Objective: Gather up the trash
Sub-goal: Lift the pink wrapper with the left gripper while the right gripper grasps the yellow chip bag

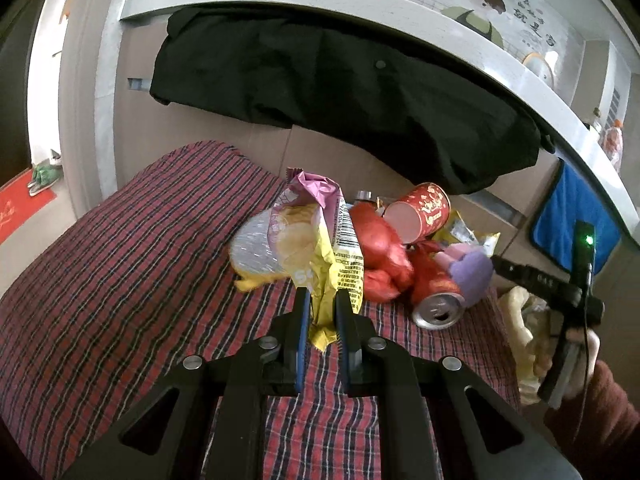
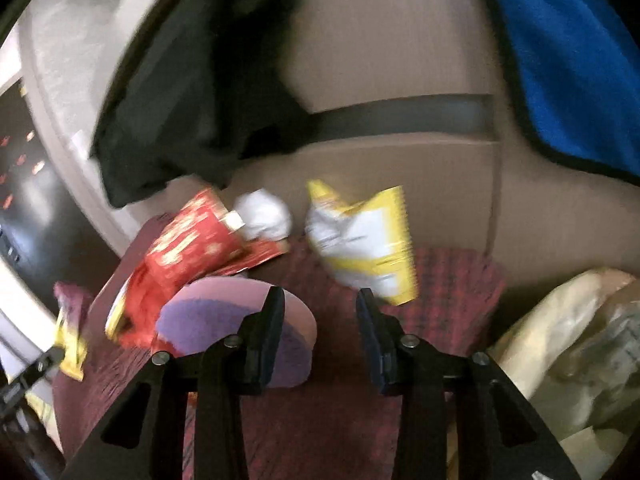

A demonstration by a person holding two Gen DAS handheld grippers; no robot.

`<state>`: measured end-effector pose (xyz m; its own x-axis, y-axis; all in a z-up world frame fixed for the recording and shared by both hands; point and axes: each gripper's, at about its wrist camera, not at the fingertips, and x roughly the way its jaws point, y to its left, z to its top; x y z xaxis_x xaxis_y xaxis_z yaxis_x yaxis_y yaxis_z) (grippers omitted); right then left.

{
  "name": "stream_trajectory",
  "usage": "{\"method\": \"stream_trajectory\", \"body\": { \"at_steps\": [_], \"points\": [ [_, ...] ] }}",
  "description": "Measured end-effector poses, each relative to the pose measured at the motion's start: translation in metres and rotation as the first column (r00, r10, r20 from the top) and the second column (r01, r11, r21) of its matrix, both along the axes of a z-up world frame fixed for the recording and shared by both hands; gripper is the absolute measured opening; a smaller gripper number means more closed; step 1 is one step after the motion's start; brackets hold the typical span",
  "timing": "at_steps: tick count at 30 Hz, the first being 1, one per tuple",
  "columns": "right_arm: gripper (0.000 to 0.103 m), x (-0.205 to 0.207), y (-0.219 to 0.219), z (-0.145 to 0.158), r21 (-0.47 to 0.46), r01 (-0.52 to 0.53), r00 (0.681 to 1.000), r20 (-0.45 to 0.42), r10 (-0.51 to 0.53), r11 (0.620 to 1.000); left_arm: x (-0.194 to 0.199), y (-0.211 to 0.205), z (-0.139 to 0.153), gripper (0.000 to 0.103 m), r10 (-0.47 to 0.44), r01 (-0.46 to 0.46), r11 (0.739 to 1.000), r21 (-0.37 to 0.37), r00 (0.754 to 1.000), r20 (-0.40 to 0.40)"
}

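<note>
- Several pieces of trash sit heaped at centre right of the left wrist view on the red plaid cloth [image 1: 120, 264]; collecting looks barely begun.
- The left gripper [image 1: 322, 300] pinches a crinkly yellow-and-purple chip bag [image 1: 316, 236], glossy film with a barcode, at centre frame.
- Left to gather: a red paper cup [image 1: 424, 210] on its side, a dented aluminium can [image 1: 438, 308] and crumpled red wrappers [image 1: 384, 248].
- In the blurred right wrist view the right gripper [image 2: 320, 304] stands wide and empty, low centre, near a yellow-and-white snack bag [image 2: 364, 240] and a white paper wad [image 2: 264, 214].
</note>
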<state>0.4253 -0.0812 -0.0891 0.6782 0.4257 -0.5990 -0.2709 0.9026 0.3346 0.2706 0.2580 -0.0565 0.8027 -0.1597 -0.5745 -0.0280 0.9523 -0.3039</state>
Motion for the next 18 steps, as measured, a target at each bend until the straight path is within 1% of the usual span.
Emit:
{"method": "stream_trajectory", "body": {
  "at_steps": [2, 4, 6, 7, 8, 9, 11, 12, 13, 14, 18],
  "points": [
    [0.035, -0.009, 0.020, 0.000, -0.008, -0.069, 0.998, -0.001, 0.069, 0.998, -0.001, 0.000, 0.002, 0.013, 0.004, -0.004, 1.000, -0.002, 1.000, 0.003],
    [0.035, -0.017, 0.042, 0.000, -0.027, -0.156, 0.988, -0.012, 0.155, 0.987, -0.002, 0.001, 0.003, 0.013, 0.009, -0.009, 1.000, -0.006, 1.000, 0.008],
    [0.034, -0.023, 0.055, 0.005, -0.089, -0.187, 0.982, 0.017, 0.189, 0.978, -0.003, 0.001, 0.004, 0.013, 0.013, -0.013, 1.000, -0.004, 1.000, 0.008],
    [0.031, -0.027, 0.059, 0.012, -0.140, -0.184, 0.980, 0.055, 0.193, 0.973, -0.004, 0.001, 0.003, 0.013, 0.014, -0.014, 1.000, -0.004, 1.000, 0.006],
    [0.031, -0.028, 0.059, 0.015, -0.169, -0.164, 0.980, 0.084, 0.180, 0.972, -0.004, 0.001, 0.003, 0.013, 0.014, -0.014, 1.000, -0.004, 1.000, 0.004],
    [0.031, -0.028, 0.055, 0.021, -0.216, -0.103, 0.982, 0.135, 0.134, 0.971, -0.004, 0.001, 0.003, 0.013, 0.014, -0.014, 1.000, -0.002, 1.000, 0.004],
    [0.034, -0.024, 0.044, 0.027, -0.274, 0.017, 0.977, 0.208, 0.042, 0.962, -0.004, 0.000, 0.002, 0.013, 0.014, -0.014, 1.000, -0.005, 1.000, 0.007],
    [0.034, -0.020, 0.039, 0.029, -0.287, 0.060, 0.975, 0.224, 0.007, 0.956, -0.003, 0.000, 0.002, 0.013, 0.014, -0.014, 1.000, -0.009, 1.000, 0.009],
    [0.034, -0.012, 0.033, 0.028, -0.299, 0.112, 0.971, 0.234, -0.040, 0.948, -0.001, -0.001, 0.002, 0.013, 0.013, -0.013, 1.000, -0.013, 1.000, 0.012],
    [0.034, -0.004, 0.027, 0.026, -0.297, 0.142, 0.971, 0.229, -0.074, 0.944, 0.000, -0.003, 0.002, 0.013, 0.011, -0.011, 1.000, -0.015, 1.000, 0.016],
    [0.034, 0.022, 0.007, 0.018, -0.250, 0.204, 0.969, 0.192, -0.158, 0.947, 0.004, -0.009, 0.005, 0.013, -0.001, 0.001, 1.000, 0.004, 1.000, 0.030]
  ]
}}
